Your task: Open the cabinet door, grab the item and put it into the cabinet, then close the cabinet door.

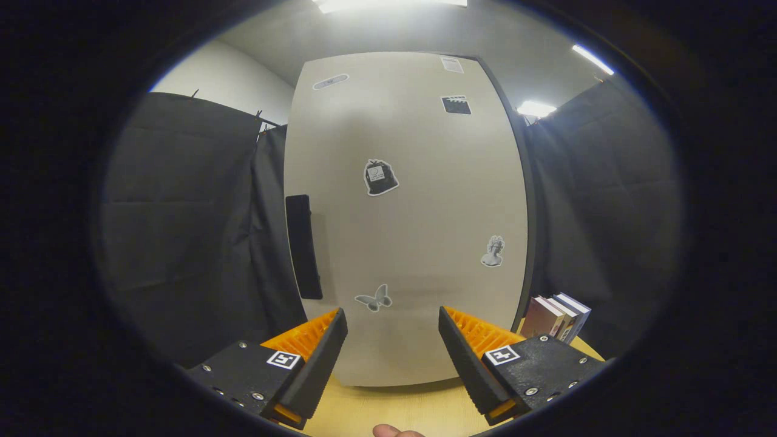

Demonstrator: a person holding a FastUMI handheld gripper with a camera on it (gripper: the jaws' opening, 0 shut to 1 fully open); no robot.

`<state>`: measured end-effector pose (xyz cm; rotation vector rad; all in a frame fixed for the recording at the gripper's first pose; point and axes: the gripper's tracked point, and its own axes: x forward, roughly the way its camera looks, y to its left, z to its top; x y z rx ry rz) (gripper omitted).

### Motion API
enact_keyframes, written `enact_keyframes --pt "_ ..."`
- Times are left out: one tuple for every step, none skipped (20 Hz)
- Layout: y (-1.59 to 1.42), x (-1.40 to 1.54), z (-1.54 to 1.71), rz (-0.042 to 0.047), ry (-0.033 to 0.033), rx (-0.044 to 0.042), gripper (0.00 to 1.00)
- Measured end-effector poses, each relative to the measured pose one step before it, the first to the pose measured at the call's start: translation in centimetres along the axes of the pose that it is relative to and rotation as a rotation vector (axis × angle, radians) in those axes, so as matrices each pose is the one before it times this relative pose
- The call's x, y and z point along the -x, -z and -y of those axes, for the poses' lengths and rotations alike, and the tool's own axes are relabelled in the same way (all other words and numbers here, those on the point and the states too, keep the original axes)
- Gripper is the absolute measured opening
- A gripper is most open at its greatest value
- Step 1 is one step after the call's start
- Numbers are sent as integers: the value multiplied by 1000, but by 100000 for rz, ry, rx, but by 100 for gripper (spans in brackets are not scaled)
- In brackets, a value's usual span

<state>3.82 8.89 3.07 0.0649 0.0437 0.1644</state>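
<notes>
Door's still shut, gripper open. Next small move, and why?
Probably shift the gripper toward the dark handle on the cabinet door: the door is closed, the fingers are open and empty, facing the bare panel with the handle off to one side.

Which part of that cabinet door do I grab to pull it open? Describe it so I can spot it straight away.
Start at the tall pale cabinet door standing on the wooden table, just beyond the open gripper. Go to its left edge, about mid-height: the handle is a long dark vertical bar. Everything else on the door is a small flat sticker, like the butterfly sticker nearby.
</notes>
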Motion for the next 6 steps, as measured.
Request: enact_keyframes --pt "-66 126 -56 270 -251 186 94" --pt "-82 153 -26 174 -78 188 94" --pt "25 168 -19 -148 -98 153 94" --pt "29 123 -67 -210 -156 -36 94" --pt "-5 -3 -91 -121 -243 -23 94" --pt "-46 111 -51 36 -23 88 94"
